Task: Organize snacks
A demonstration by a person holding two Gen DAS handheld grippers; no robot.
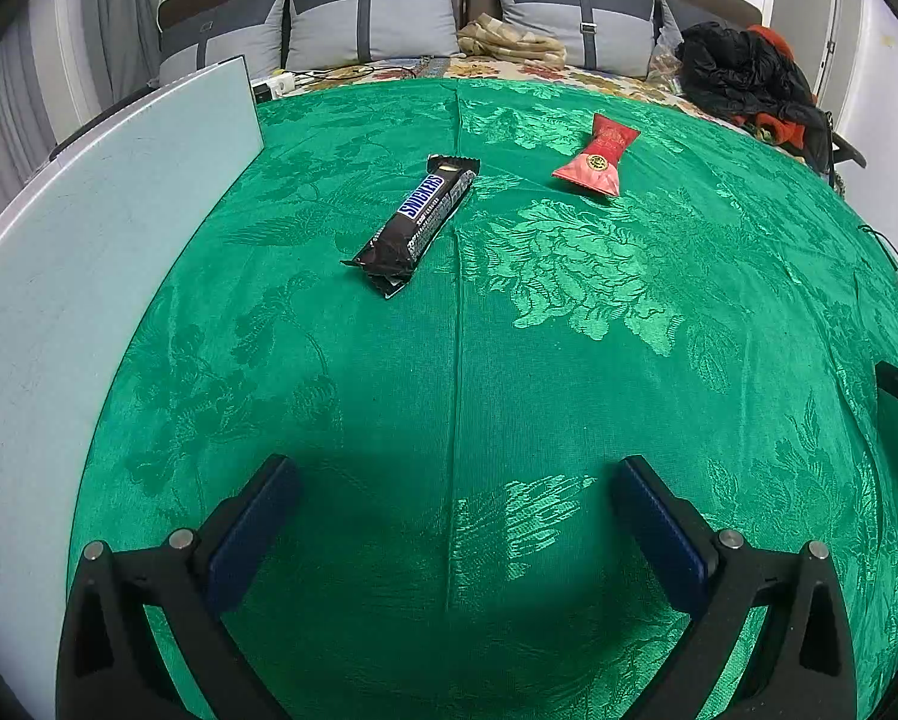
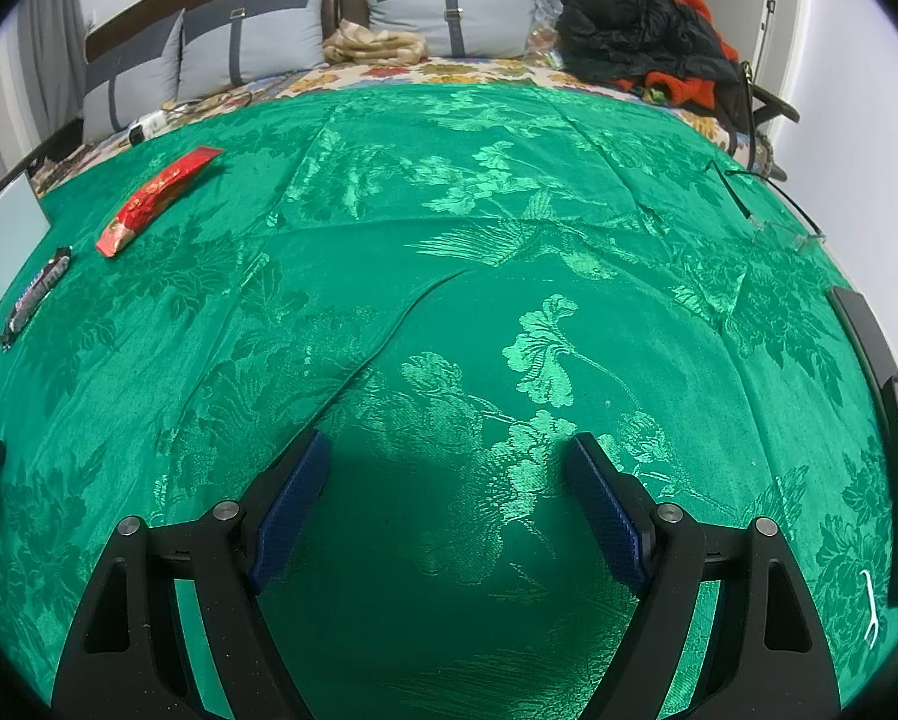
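Your left hand-held gripper (image 1: 454, 516) is wide open and holds nothing. The Snickers bar (image 1: 416, 222) lies on the green cloth (image 1: 568, 390) up ahead at 12 o'clock, its long side pointing to 1 o'clock. The red snack (image 1: 595, 159) is past it. Your right hand-held gripper (image 2: 449, 492), also open and empty, is much farther away, so I think the left should go.

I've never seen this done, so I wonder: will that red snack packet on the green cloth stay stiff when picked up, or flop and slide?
The red snack packet looks puffy in the middle with flat crimped ends, so it would probably give under the jaws. Its glossy wrapper hints that it may slip. It lies flat on the green cloth, so rolling seems unlikely.
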